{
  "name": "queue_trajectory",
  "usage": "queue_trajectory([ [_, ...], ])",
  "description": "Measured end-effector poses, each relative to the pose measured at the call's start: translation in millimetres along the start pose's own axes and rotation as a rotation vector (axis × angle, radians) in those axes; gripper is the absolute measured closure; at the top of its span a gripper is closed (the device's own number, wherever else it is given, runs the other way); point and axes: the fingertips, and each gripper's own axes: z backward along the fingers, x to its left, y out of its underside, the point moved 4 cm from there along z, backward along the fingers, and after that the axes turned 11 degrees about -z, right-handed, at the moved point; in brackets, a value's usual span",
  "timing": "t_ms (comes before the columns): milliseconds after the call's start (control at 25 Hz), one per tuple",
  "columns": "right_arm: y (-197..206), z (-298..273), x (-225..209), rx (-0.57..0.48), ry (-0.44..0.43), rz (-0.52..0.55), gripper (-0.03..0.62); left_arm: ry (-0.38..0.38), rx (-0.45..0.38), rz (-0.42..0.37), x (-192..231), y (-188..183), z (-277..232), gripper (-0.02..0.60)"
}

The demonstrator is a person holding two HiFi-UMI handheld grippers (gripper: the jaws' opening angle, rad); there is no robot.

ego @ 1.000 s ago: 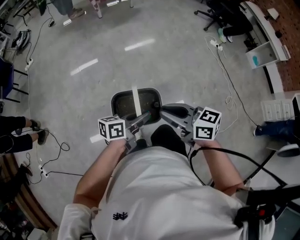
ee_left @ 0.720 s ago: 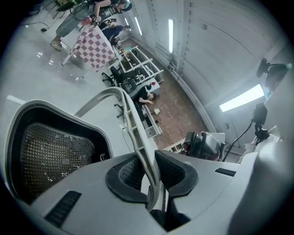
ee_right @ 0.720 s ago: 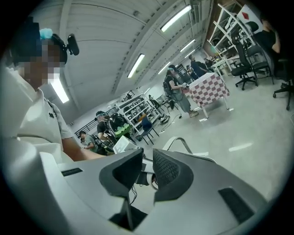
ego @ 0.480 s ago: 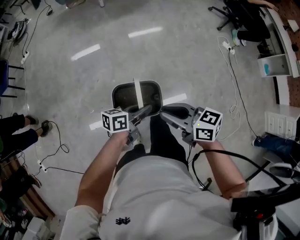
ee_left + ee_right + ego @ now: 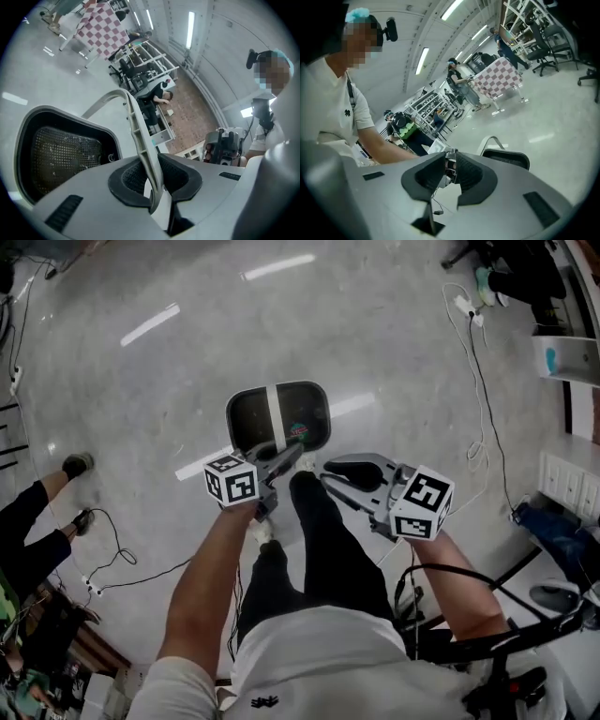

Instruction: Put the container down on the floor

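A dark mesh container (image 5: 295, 409) with a white strap handle (image 5: 275, 418) hangs in front of me above the grey floor. My left gripper (image 5: 295, 451) is shut on that handle. In the left gripper view the handle (image 5: 138, 131) runs between the pads, and the container (image 5: 61, 150) sits below and to the left. My right gripper (image 5: 323, 472) hovers just right of the container without touching it. In the right gripper view its jaws (image 5: 449, 166) stand a narrow gap apart with nothing between them, and the container (image 5: 506, 158) shows beyond them.
Cables (image 5: 478, 381) trail over the floor at the right, beside a white cabinet (image 5: 567, 357). Another person's legs and a shoe (image 5: 77, 465) are at the left. My own dark trouser leg (image 5: 323, 540) reaches forward under the grippers. A checkered table (image 5: 497, 77) stands further off.
The person has stepped forward, with one leg now stretched out under the grippers. The container has stayed in the left gripper's hold. The right gripper has kept its place beside it.
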Motion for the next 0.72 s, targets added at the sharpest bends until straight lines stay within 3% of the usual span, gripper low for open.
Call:
queue_trajectory([
  [320, 27, -5, -103, -0.013, 0.033, -0.156, 0.564, 0.013, 0.065, -0.029, 106, 9, -98, 0.518],
  [720, 81, -10, -176, 0.013, 0.027, -0.271, 0.565, -0.004, 0.1, -0.023, 204, 54, -156, 0.517],
])
